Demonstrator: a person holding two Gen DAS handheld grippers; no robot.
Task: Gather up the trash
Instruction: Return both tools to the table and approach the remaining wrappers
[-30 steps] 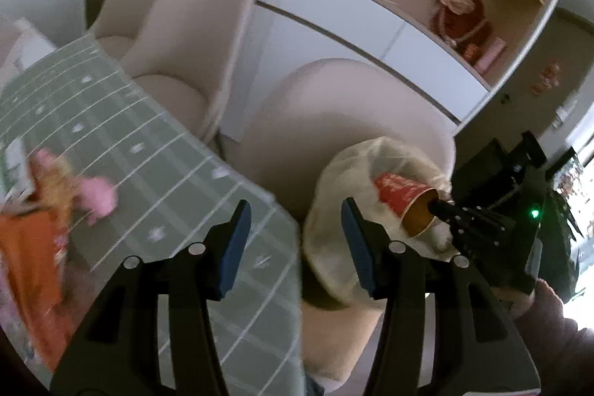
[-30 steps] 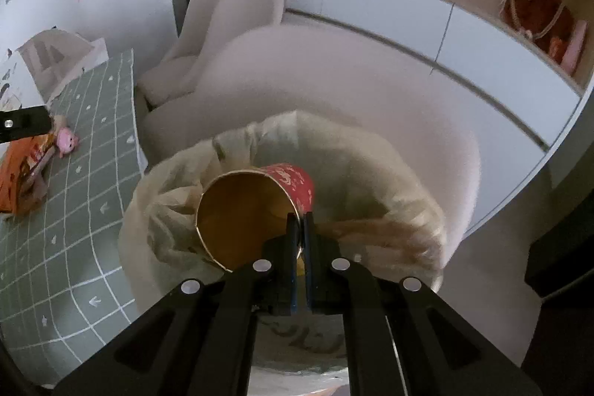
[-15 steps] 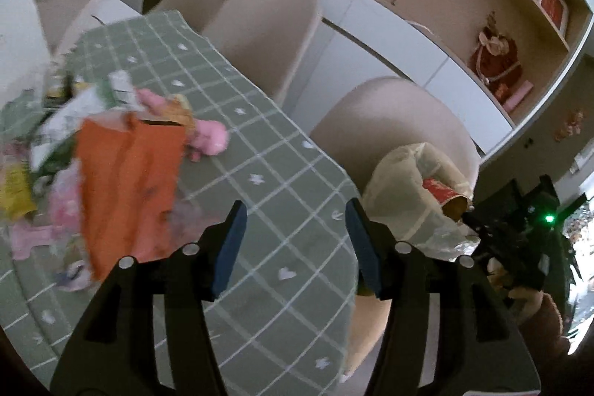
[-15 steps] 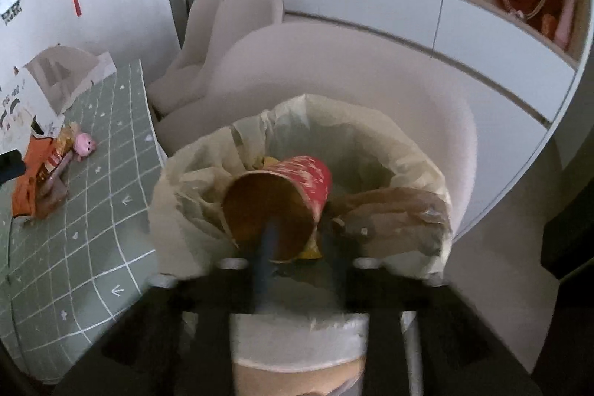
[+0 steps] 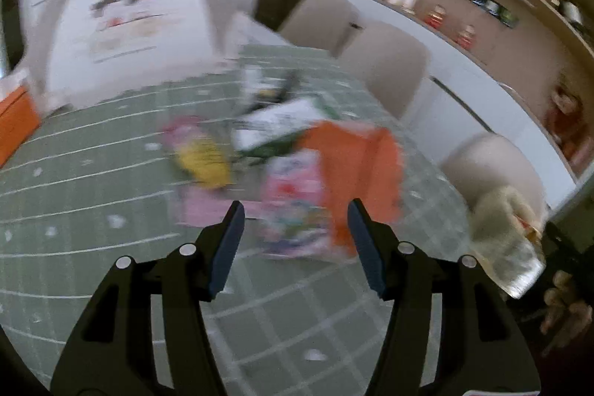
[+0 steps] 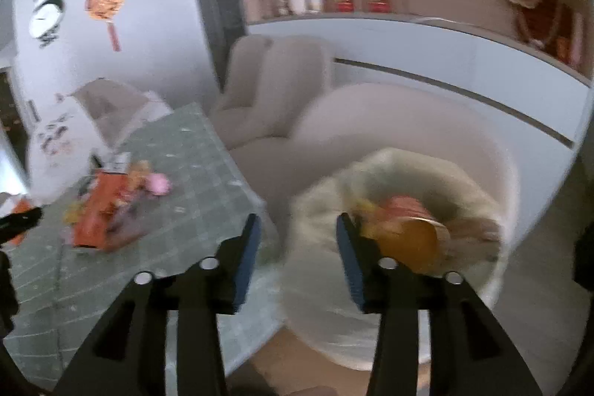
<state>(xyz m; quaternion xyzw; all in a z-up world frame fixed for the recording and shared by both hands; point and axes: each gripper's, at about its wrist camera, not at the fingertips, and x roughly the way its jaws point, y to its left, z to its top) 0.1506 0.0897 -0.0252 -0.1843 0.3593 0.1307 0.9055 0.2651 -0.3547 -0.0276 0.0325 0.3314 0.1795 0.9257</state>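
Note:
A pile of wrappers lies on the green checked tablecloth (image 5: 92, 180): an orange packet (image 5: 356, 166), a pink printed packet (image 5: 293, 206), a yellow one (image 5: 204, 162) and a white-green one (image 5: 278, 128). My left gripper (image 5: 293, 247) hovers over the pile's near edge, jaws opening, nothing between them. The beige trash bag (image 6: 401, 180) sits on a chair with the red paper cup (image 6: 412, 229) lying inside. My right gripper (image 6: 297, 255) is beside the bag's left rim, jaws opening and empty. The same pile (image 6: 107, 210) shows at left in the right wrist view.
Beige chairs (image 5: 386, 65) line the table's far side. A white cabinet (image 6: 445, 62) with jars and figurines runs behind. A white bag with printed faces (image 5: 130, 17) stands at the table's far end. An orange box (image 5: 15, 121) sits at the left edge.
My right gripper let go of the red cup, which now lies in the bag, and drew back left and up. My left gripper swung from the bag over to the wrapper pile.

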